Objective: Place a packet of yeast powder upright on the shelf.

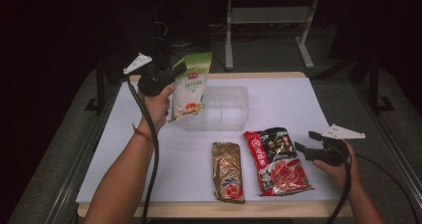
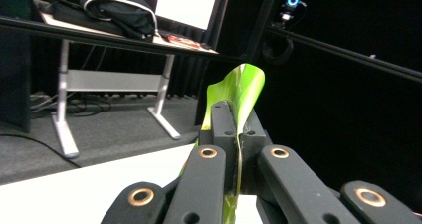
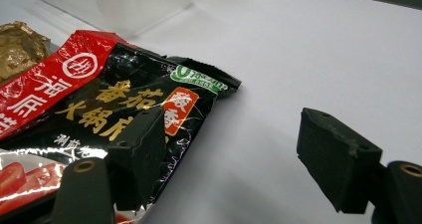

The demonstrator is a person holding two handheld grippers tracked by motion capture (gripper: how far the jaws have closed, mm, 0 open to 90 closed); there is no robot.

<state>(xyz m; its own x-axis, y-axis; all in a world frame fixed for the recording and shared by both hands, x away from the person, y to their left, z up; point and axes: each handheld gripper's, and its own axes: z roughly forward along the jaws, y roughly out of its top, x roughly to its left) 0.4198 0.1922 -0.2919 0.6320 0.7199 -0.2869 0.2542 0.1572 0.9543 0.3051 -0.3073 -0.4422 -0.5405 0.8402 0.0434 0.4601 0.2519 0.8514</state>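
Fingers (image 2: 225, 134) of the left gripper (image 1: 169, 76) are pinched together on the top seal of a green-and-white pouch (image 1: 190, 87), which hangs in the air at the far left of the worktop (image 1: 283, 99), its lower end just at the left rim of a clear plastic container (image 1: 226, 108). In the left gripper view the green film (image 2: 238, 92) stands up between the two black pads, gripped only along a thin strip.

Over at the near right, the right gripper (image 1: 304, 143) has its fingers (image 3: 139, 154) spread wide and holds nothing; one pad rests over the corner of a red-and-black hotpot soup-base packet (image 1: 276, 160) and the other hovers above bare worktop. A gold foil packet (image 1: 228, 171) lies flat just left of that one.

As I judge it, the pouch is headed into the container. The main risk is the narrow hold: glossy film could slip out of the pads if the hand swings or tilts quickly, dropping the pouch short of the opening. Its bottom edge could also catch the container's rim and push the light container across the worktop. On the right, closing on a flat packet's corner may only crease it or skid off.
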